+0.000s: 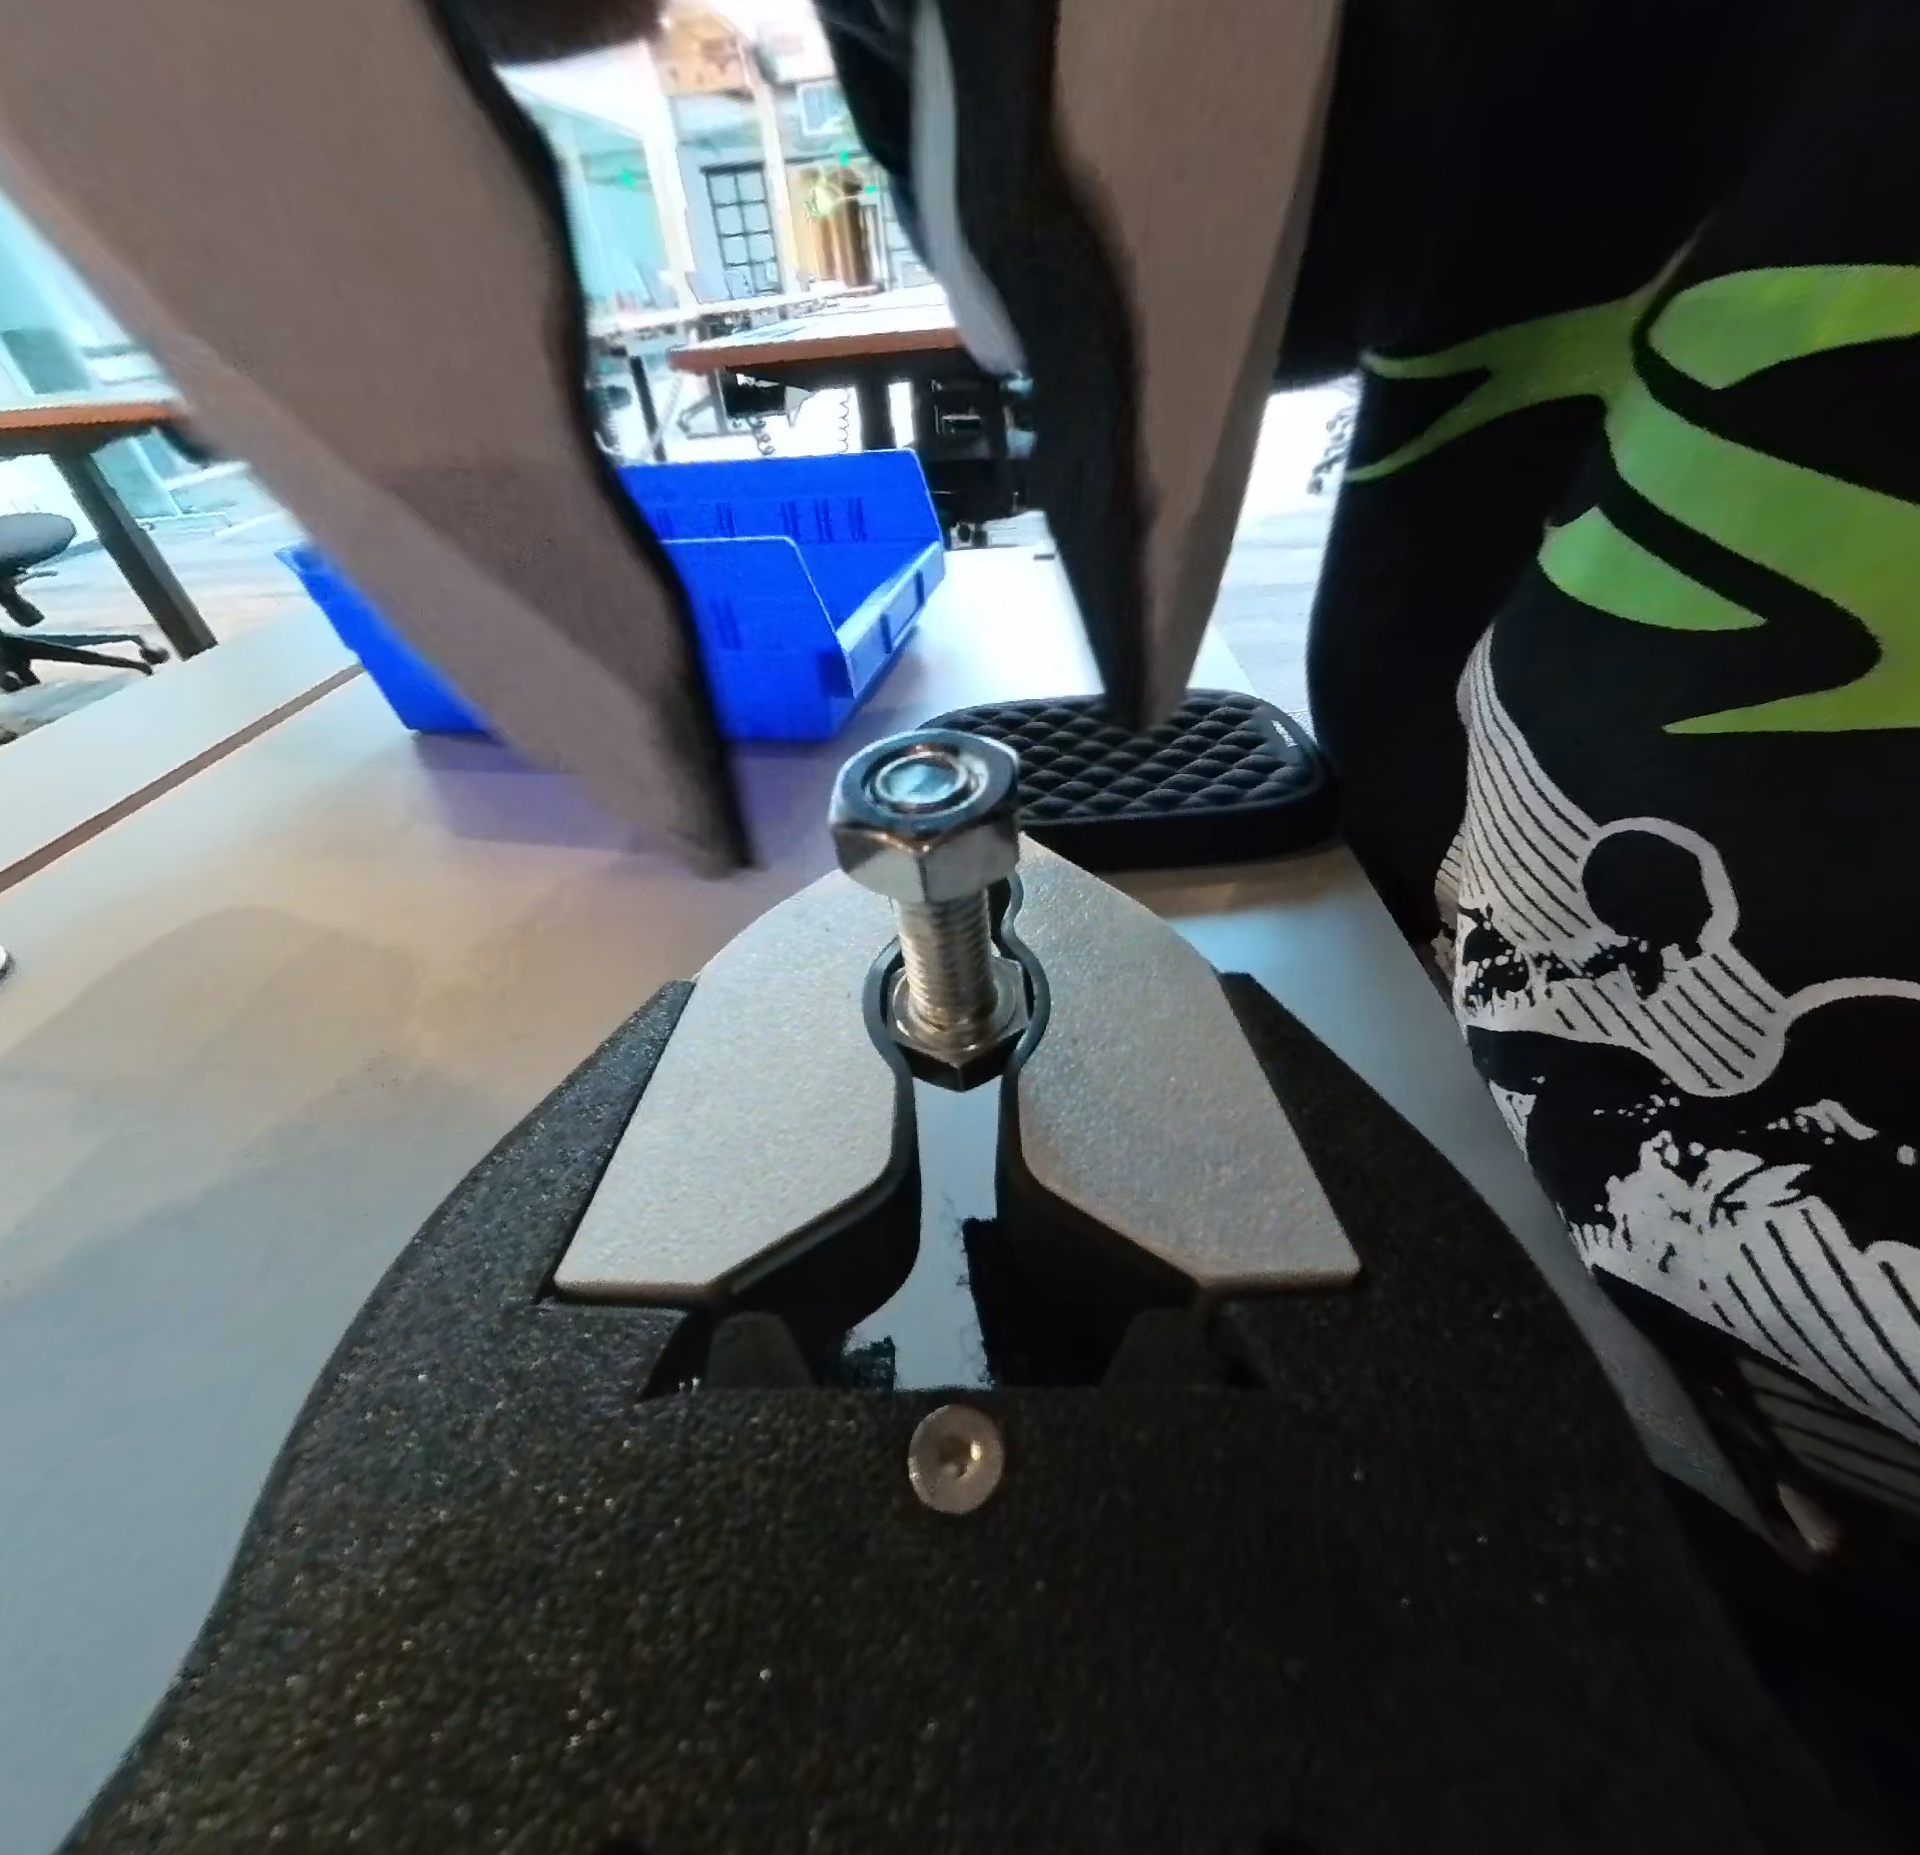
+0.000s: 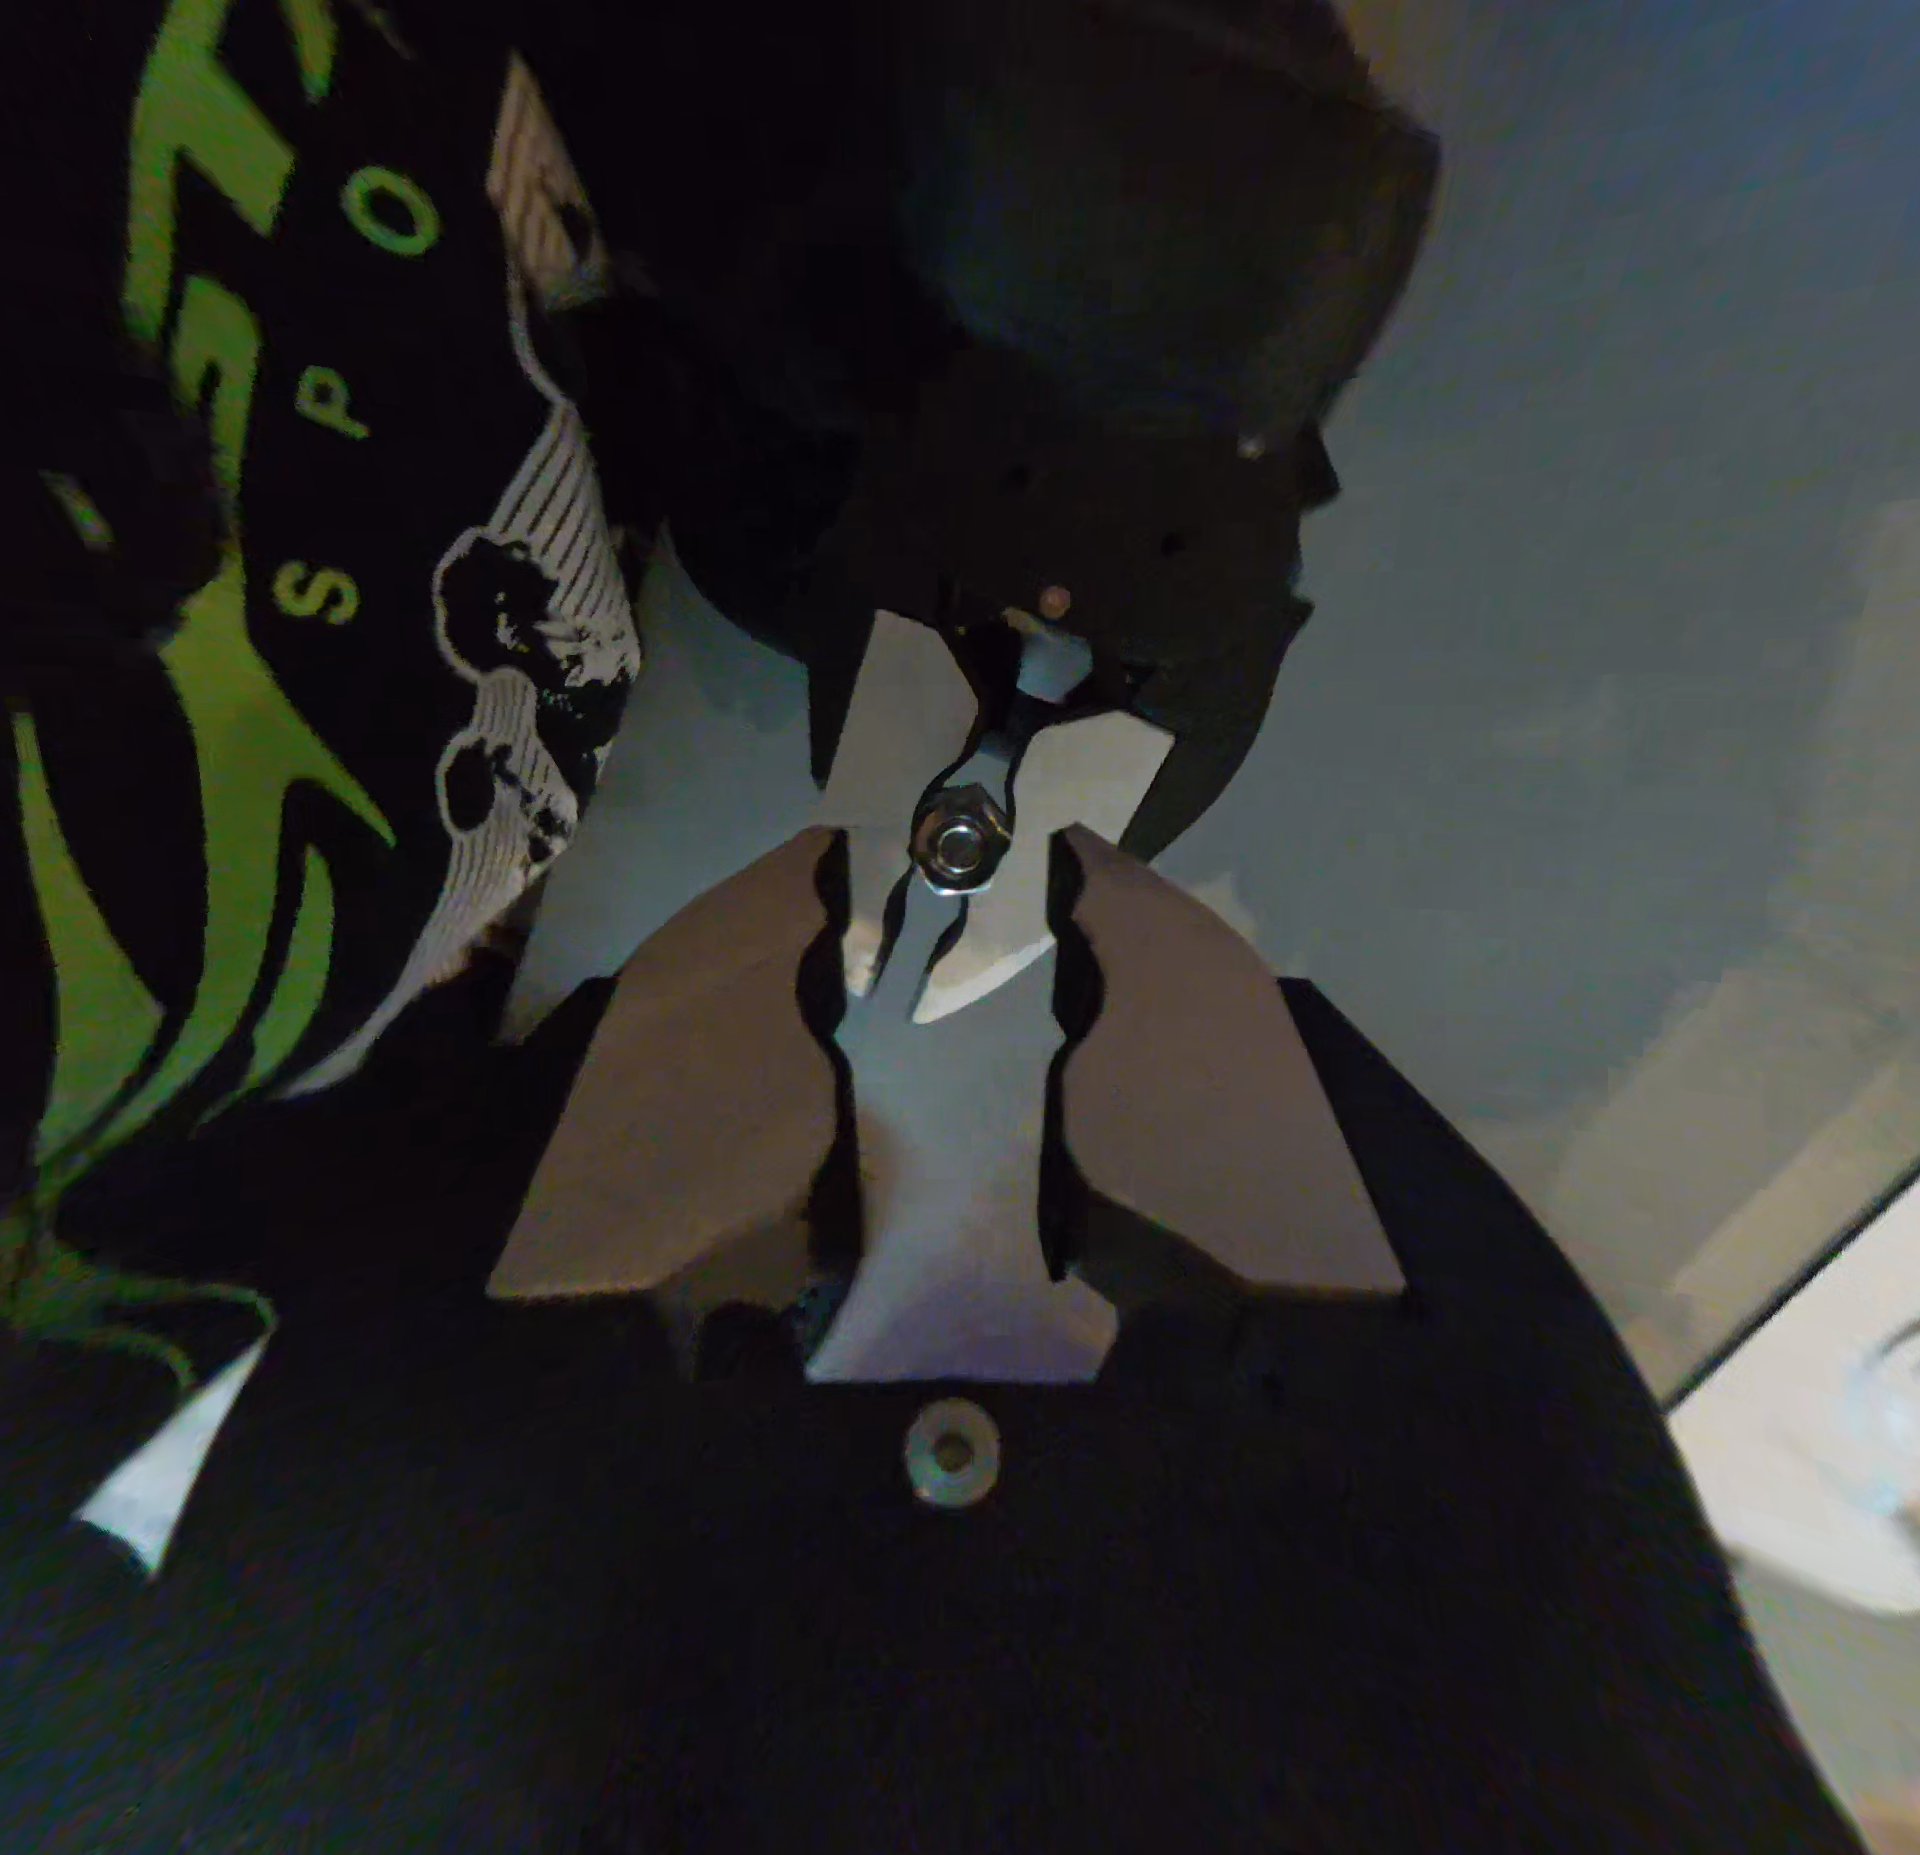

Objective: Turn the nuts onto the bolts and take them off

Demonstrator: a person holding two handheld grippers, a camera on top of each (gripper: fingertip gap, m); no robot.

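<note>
Left claw (image 1: pixel 956 974) clamps the upright steel bolt (image 1: pixel 940 958) by its head, right claw (image 2: pixel 951 932) gapes above the nut (image 1: pixel 925 808) at its tip: small, rigid, slippery, best pinched across 2 flats.

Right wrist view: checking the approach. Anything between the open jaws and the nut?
Nothing: in the right wrist view only bare air separates the right gripper from the nut.

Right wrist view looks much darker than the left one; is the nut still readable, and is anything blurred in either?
Right wrist view: dim and underexposed, own fingers in shadow, yet the nut catches light and reads clearly. Left wrist view: bright and even; nut and bolt sharp, while the right gripper above them is motion-smeared; fisheye bends the table edges.
</note>
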